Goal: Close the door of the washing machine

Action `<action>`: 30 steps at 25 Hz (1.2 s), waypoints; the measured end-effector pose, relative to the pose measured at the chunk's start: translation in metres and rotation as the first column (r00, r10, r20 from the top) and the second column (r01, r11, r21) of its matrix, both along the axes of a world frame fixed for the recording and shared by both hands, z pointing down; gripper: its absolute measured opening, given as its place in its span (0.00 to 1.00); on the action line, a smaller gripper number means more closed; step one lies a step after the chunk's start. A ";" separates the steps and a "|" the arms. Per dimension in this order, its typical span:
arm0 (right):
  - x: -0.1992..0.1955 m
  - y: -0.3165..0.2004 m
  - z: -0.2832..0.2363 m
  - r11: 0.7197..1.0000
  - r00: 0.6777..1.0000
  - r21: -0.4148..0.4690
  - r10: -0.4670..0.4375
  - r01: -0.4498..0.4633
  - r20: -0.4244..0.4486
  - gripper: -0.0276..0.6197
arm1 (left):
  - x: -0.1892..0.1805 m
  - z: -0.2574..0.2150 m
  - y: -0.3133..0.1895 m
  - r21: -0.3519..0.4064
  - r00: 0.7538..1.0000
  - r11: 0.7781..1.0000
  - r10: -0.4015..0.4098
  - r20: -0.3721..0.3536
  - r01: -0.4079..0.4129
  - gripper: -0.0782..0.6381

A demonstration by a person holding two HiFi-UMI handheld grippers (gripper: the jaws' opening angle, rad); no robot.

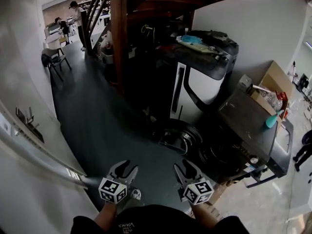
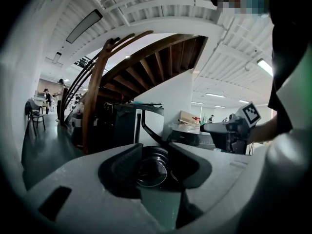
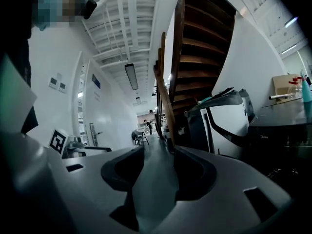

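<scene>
The dark washing machine (image 1: 246, 130) stands at the right, and its round glass door (image 1: 181, 136) hangs open toward the floor on its left. My left gripper (image 1: 125, 169) and right gripper (image 1: 188, 168) are held side by side low in the head view, short of the door and apart from it. Both are open with nothing between the jaws. In the left gripper view the open door (image 2: 152, 167) shows in the distance through the jaw gap, and the right gripper (image 2: 228, 130) is at the right. The right gripper view looks down the floor, with the washing machine (image 3: 285, 135) at its right edge.
A white and black appliance (image 1: 201, 84) stands beside the washer, under a wooden staircase post (image 1: 118, 33). A cardboard box (image 1: 274, 82) and a teal bottle (image 1: 272, 120) sit on the washer's top. A white wall with a door handle (image 1: 25, 117) runs along the left. A chair (image 1: 56, 58) and people stand far down the hall.
</scene>
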State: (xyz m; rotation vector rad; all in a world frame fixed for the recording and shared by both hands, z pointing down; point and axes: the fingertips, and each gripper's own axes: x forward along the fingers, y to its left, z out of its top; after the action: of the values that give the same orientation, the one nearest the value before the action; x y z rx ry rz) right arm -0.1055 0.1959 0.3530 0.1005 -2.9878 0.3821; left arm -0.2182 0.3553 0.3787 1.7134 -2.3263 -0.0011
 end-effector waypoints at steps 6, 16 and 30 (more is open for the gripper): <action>-0.050 -0.010 -0.001 0.990 0.990 -0.008 0.143 -0.143 -0.004 0.31 | -0.074 -0.001 -0.017 -0.019 0.992 0.991 0.129 0.003 -0.129 0.35; -0.088 -0.025 0.007 0.935 0.935 -0.019 0.354 -0.355 -0.026 0.31 | -0.147 0.026 -0.041 -0.069 0.956 0.953 0.293 -0.029 -0.294 0.35; -0.091 -0.113 0.040 0.903 0.902 -0.033 0.424 -0.428 -0.082 0.30 | -0.170 0.078 -0.169 -0.134 0.919 0.910 0.392 -0.031 -0.393 0.35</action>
State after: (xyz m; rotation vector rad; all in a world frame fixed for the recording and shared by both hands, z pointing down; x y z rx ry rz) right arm -0.1968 0.0832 0.3926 0.7566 -2.8607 0.4833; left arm -0.3886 0.1864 0.4568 2.0704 -1.8870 0.2256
